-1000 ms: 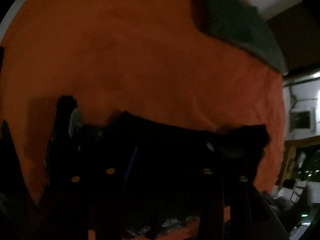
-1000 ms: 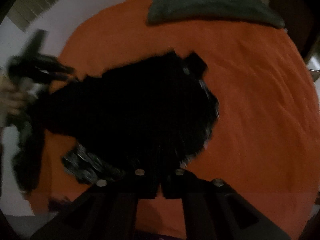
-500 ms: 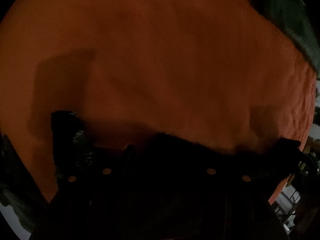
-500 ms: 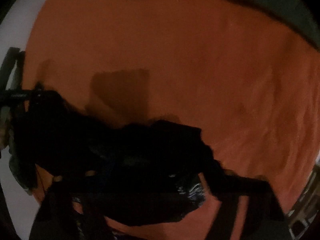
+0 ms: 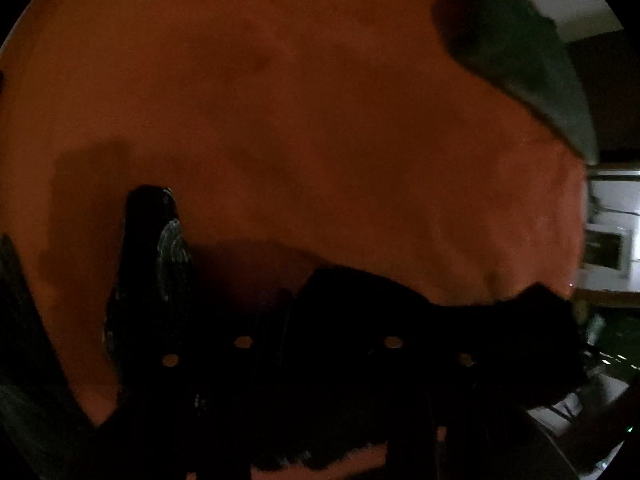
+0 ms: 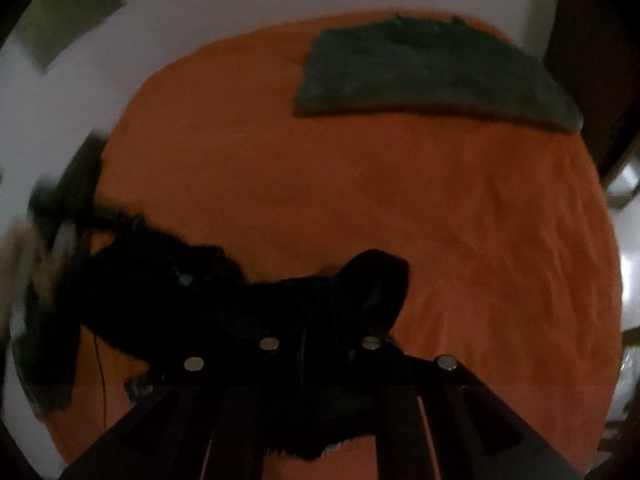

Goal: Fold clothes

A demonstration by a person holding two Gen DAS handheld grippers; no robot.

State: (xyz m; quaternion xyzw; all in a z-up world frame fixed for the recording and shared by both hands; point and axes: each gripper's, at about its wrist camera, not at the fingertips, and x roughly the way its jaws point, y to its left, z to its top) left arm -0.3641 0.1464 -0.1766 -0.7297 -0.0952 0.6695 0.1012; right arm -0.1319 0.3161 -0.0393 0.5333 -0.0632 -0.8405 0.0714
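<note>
Two grippers hold one black garment (image 6: 224,280) above the orange sheet (image 6: 440,220), and you stand between them with the cloth strung from hand to hand. Your right gripper (image 6: 320,340) is pinched on one end of it, the dark fabric bunched over and around the fingers. Your left gripper (image 5: 316,340) looks pinched on the other end, though the fabric is so black against the black fingers that you cannot be fully sure of the bite there. In the right wrist view the left gripper (image 6: 68,216) and your hand (image 6: 28,248) behind it show as a blur at the sheet's left edge.

The garment hangs near the front edge of the sheet, partly lifted, a patterned strip (image 5: 172,248) standing up beside the left fingers. A folded grey-green garment (image 6: 432,76) lies flat at the far side, well apart.

Whether you are spreading the cloth or carrying a fold over cannot be read from this. Either way, keep both ends level and the span taut, so no slack bunches in the middle. Lower both ends together, and keep clear of the grey-green piece. Watch the loose strip, which could tuck under.
</note>
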